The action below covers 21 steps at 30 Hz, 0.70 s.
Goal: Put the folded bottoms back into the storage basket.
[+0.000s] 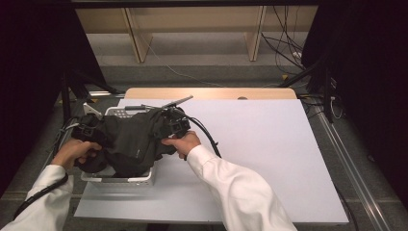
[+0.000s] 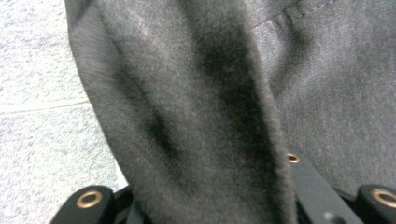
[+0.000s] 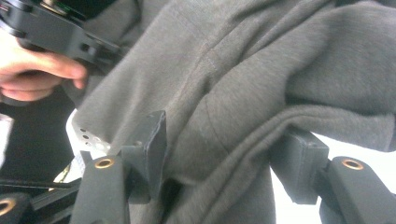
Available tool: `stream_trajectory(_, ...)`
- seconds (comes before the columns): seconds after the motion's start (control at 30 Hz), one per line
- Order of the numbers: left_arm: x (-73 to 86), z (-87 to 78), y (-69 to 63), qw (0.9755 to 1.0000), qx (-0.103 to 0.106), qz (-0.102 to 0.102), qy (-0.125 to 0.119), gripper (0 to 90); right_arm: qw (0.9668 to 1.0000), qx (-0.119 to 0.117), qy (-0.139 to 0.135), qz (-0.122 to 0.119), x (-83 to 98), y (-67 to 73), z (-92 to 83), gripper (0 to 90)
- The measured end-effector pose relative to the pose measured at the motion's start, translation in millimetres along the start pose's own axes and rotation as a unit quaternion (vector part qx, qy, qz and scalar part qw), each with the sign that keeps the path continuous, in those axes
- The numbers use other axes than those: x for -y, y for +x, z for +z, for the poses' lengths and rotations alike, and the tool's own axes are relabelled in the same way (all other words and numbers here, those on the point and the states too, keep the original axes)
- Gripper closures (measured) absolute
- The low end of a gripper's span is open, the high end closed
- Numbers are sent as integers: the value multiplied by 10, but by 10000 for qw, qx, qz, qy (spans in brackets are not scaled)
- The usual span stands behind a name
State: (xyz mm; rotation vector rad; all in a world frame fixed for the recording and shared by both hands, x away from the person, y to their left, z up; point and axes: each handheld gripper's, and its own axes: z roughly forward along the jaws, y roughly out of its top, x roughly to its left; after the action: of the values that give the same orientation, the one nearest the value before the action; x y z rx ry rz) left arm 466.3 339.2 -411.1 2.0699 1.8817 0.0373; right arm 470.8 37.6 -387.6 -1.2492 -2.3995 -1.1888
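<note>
A dark grey garment (image 1: 132, 139) lies heaped over a white perforated basket (image 1: 120, 180) at the table's left. My left gripper (image 1: 91, 132) is at the heap's left side, shut on the garment (image 2: 196, 107), whose cloth covers the jaws in the left gripper view. My right gripper (image 1: 175, 126) is at the heap's right edge. In the right gripper view its jaws (image 3: 224, 149) stand apart, with a loose fold of the garment (image 3: 261, 70) lying between the pads (image 3: 149, 140). The other hand and its gripper (image 3: 56, 32) show at the upper left there, beside the basket's wall (image 3: 86, 135).
A white sheet (image 1: 260, 144) covers the table and is bare to the right of the basket. A wooden strip (image 1: 211, 93) runs along the far edge. Shelves and loose cables (image 1: 288, 48) stand beyond the table; dark frames flank both sides.
</note>
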Motion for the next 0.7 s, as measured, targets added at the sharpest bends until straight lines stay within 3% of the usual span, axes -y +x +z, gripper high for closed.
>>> stream_trajectory(0.1,-3,146,-38,9998,-57,-26,201,709,10000,-67,-23,-28,7,11,-33,440)
stream_trajectory(0.2,-19,292,-82,9991,-119,-47,413,693,10000,3,-40,-65,19,27,-46,533)
stream_trajectory(0.37,-36,234,-99,9991,-197,-17,383,586,10000,-14,-59,-16,28,19,-50,592)
stream_trajectory(0.47,-26,88,-102,9997,-176,-125,80,431,10000,-30,-71,-9,35,14,-59,616)
stream_trajectory(0.6,-11,-113,-172,9995,-217,-81,-222,350,9999,-61,-106,33,32,14,-38,650)
stream_trajectory(0.7,10,-272,-183,9978,-38,-210,-626,321,9999,-20,-160,15,38,41,-29,677)
